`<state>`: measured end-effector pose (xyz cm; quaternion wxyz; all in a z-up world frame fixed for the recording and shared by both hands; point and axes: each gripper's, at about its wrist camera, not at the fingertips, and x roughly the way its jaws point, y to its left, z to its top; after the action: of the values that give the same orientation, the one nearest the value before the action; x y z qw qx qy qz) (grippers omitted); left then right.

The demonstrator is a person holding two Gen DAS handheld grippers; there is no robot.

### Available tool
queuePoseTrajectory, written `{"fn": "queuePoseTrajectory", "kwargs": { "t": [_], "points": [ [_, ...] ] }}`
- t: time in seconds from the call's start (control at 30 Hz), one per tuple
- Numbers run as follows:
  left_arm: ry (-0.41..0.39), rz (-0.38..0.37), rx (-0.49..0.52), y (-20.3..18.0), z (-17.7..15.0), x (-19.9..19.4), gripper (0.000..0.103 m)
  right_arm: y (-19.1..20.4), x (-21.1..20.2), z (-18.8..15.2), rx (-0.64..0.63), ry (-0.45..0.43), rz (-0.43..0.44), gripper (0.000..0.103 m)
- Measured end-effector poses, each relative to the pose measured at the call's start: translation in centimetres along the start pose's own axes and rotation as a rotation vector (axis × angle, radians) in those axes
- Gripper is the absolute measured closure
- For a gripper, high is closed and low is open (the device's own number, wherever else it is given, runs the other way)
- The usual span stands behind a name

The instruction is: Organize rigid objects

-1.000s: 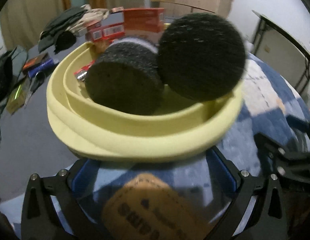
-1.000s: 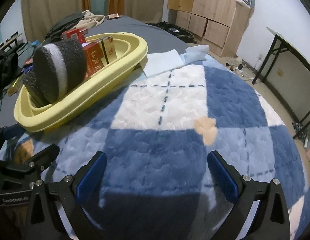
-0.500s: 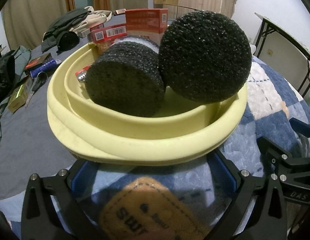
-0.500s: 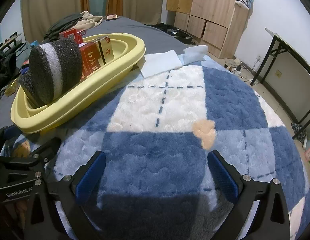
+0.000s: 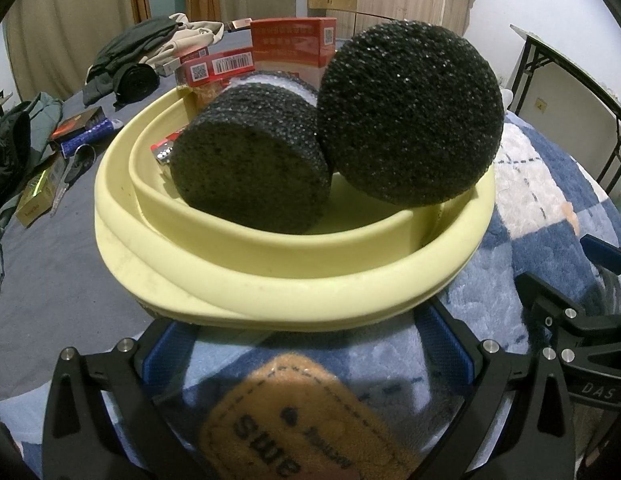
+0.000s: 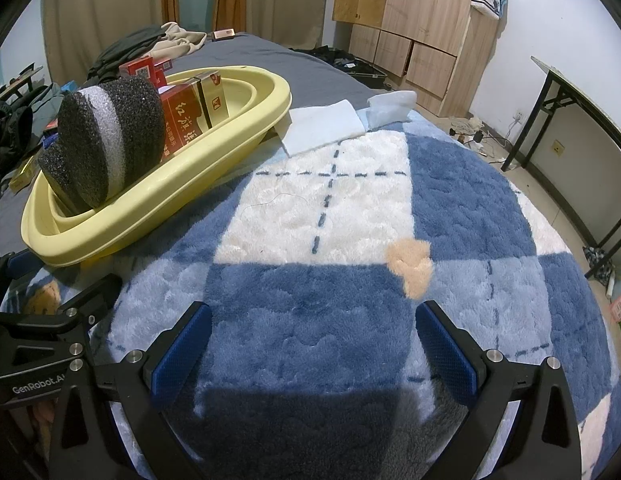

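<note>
A pale yellow oval basin [image 5: 270, 280] [image 6: 246, 128] rests on a blue and white plush blanket. Inside it lie two dark foam cylinders [image 5: 250, 172] [image 5: 410, 112] [image 6: 110, 136] with a white band, and behind them stand several red boxes [image 5: 294, 44] [image 6: 186, 116]. My left gripper [image 5: 310, 344] is open just in front of the basin's near rim, with nothing between its blue pads. My right gripper [image 6: 310, 344] is open over bare blanket, to the right of the basin. The left gripper's body shows at the lower left of the right wrist view.
A grey sheet left of the basin carries small boxes [image 5: 34, 204], scissors [image 5: 74, 168] and dark clothes [image 5: 130, 64]. Folded white cloths [image 6: 322, 124] lie past the basin. Wooden cabinets [image 6: 410, 12] and a folding table [image 6: 582, 120] stand to the right.
Both views have drawn slightly back and steadied; the basin sits a little farther from my left gripper. Both grippers stay open and nothing in the basin has moved.
</note>
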<state>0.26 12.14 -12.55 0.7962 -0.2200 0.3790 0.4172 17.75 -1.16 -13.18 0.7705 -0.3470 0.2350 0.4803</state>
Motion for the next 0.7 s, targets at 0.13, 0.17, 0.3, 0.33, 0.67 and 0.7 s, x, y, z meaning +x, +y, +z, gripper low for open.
{"fn": "queuePoseTrajectory", "kwargs": {
  "t": [0.13,0.17,0.3,0.33,0.67,0.7],
  "points": [
    [0.001,0.006,0.003,-0.09,0.09,-0.05,0.000,0.00,-0.02,0.00,0.001,-0.001,0.001,0.000],
    [0.003,0.001,0.000,-0.06,0.11,-0.06,0.000,0.00,-0.02,0.00,0.000,-0.001,0.001,0.000],
    [0.003,-0.002,-0.003,-0.07,0.11,-0.16,0.000,0.02,-0.03,-0.02,0.000,-0.001,-0.001,0.000],
    [0.003,-0.002,-0.003,-0.04,0.13,-0.14,0.000,-0.01,-0.03,-0.03,0.000,-0.001,-0.001,0.000],
    [0.003,-0.002,-0.004,0.00,0.14,-0.10,0.000,-0.02,0.01,-0.05,0.000,-0.001,0.000,0.000],
    [0.003,-0.002,-0.003,-0.01,0.14,-0.10,0.000,0.00,0.01,-0.05,0.000,-0.001,0.000,0.000]
  ]
}}
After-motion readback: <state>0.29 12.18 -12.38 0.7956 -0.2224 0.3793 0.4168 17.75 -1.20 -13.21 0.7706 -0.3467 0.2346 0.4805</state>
